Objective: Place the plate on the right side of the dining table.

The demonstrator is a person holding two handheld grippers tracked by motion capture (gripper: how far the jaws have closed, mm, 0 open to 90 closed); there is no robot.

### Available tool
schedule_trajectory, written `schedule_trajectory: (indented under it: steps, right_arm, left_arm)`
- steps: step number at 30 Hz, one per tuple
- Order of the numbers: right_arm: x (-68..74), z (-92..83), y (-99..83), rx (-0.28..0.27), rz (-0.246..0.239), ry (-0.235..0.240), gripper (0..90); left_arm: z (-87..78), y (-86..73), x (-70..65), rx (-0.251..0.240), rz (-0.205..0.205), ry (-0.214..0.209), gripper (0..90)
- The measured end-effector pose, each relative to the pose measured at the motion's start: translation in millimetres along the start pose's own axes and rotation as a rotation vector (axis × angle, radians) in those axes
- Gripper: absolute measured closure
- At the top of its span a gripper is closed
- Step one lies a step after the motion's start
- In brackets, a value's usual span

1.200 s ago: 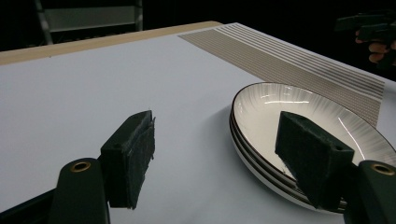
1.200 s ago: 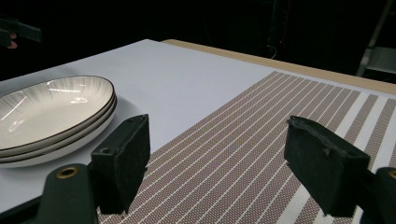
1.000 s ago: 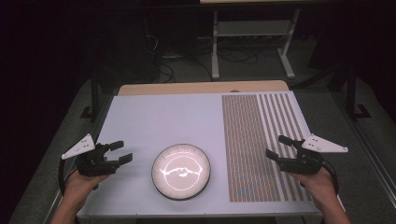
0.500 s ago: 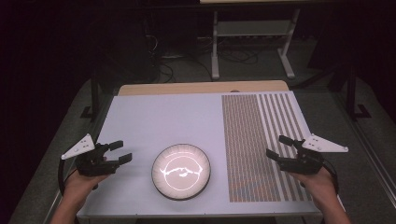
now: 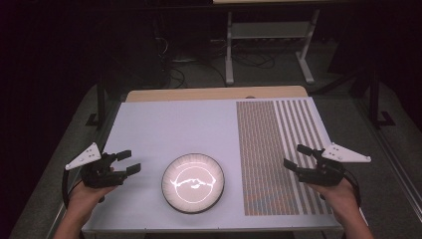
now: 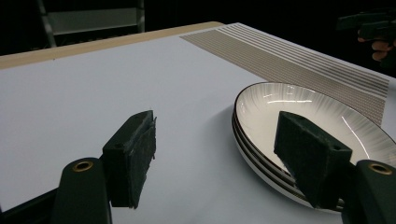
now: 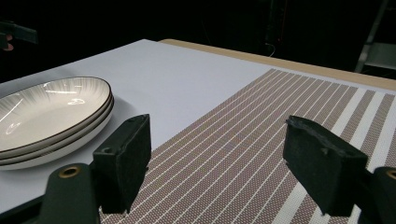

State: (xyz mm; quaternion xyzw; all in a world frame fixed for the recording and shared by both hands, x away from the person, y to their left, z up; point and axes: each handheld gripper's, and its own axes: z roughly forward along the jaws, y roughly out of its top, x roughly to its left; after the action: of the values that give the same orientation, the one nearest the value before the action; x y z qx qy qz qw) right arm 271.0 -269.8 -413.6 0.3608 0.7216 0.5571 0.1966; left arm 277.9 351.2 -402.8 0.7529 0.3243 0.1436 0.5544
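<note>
I see no readable writing on the table (image 5: 164, 124) or its striped placemat (image 5: 278, 154). The stack of plates (image 5: 193, 182) sits near the front edge, between my left tongs (image 5: 123, 162) and right tongs (image 5: 297, 156), both spread and holding nothing.

The high view looks forward and down from above the table's (image 5: 164, 124) near edge, taking in its whole top. Each gripper view sits low and close behind its own jaws, facing inward across the table. All three views share the stacked plates (image 5: 193, 182) (image 6: 322, 116) (image 7: 46, 114) and striped mat (image 5: 278, 149) (image 6: 299, 60) (image 7: 261, 135).
</note>
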Motion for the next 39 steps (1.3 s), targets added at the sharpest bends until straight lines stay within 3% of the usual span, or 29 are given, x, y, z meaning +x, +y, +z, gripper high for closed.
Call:
schedule_trajectory:
  steps: [14,20,39]
  right_arm:
    - [1.2,0.6,0.6,0.007,-0.001,0.002,23.0]
    - [3.7,3.5,2.7,0.030,-0.002,0.017,23.0]
    - [29.2,31.6,22.1,0.134,-0.034,0.146,31.4]
  left_arm:
    - [0.3,0.6,-0.1,0.004,-0.013,0.003,28.6]
    - [2.9,2.1,0.2,0.035,-0.038,0.017,26.9]
    - [12.9,11.4,-10.8,0.061,-0.091,-0.009,27.0]
